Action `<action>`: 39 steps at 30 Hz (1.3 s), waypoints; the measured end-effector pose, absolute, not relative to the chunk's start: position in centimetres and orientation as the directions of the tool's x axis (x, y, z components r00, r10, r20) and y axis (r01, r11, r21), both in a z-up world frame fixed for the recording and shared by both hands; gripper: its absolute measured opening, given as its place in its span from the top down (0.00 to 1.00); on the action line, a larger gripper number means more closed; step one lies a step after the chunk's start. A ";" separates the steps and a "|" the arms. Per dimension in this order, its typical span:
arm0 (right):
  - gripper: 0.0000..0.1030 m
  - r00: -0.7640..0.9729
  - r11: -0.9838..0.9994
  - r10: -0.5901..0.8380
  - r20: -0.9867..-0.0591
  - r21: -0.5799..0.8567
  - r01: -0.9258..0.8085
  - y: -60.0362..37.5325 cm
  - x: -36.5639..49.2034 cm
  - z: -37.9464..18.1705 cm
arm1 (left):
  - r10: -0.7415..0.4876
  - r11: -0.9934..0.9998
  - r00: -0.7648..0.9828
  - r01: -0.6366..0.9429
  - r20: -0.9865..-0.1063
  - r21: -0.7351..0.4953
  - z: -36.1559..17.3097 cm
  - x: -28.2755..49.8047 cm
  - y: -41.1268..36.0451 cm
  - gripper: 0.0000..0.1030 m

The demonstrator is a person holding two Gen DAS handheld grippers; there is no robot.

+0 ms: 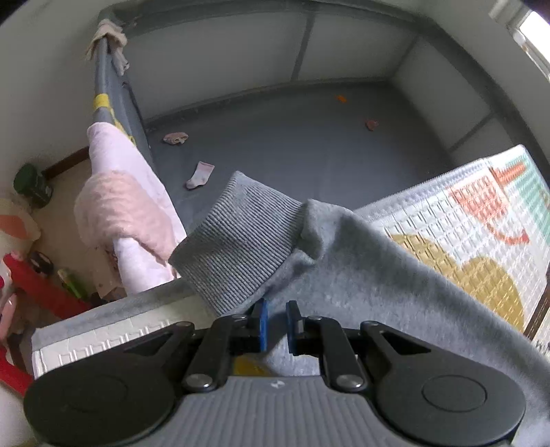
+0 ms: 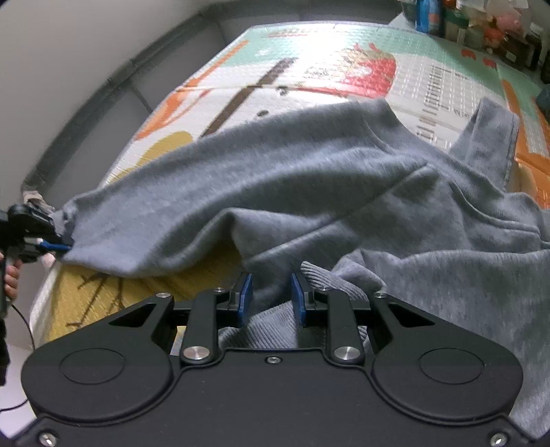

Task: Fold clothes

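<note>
A grey sweatshirt (image 2: pixel 309 178) lies spread and rumpled across a patterned play mat (image 2: pixel 343 55). In the right wrist view my right gripper (image 2: pixel 271 282) is shut on its ribbed hem (image 2: pixel 275 326), with cloth bunched between the blue pads. My left gripper (image 1: pixel 276 309) is shut on a sleeve just behind the ribbed cuff (image 1: pixel 237 233), which sticks out past the mat's edge (image 1: pixel 103 333). The right wrist view also shows the left gripper (image 2: pixel 63 246) at the far left, pulling the sleeve out taut, with a hand (image 2: pixel 12 275) on its grip.
A pink towel (image 1: pixel 123 213) hangs on a grey rail (image 1: pixel 101 79) left of the mat. Small socks (image 1: pixel 199 175) lie on the grey floor (image 1: pixel 309 144) beyond. A red stool (image 1: pixel 44 292) and a jar (image 1: pixel 32 185) stand at left. Cluttered shelves (image 2: pixel 481 20) sit past the mat's far end.
</note>
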State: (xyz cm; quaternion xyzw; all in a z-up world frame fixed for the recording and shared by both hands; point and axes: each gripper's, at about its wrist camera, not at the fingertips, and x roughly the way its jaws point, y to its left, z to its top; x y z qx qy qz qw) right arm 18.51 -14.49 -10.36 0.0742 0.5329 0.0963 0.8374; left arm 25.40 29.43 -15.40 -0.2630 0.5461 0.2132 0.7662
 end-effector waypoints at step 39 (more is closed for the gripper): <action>0.61 0.544 0.977 0.213 -0.812 0.196 -0.089 -14.9 9.7 -9.0 | -0.331 0.937 0.335 0.225 -0.882 -0.266 -8.6 17.4 -0.6 0.44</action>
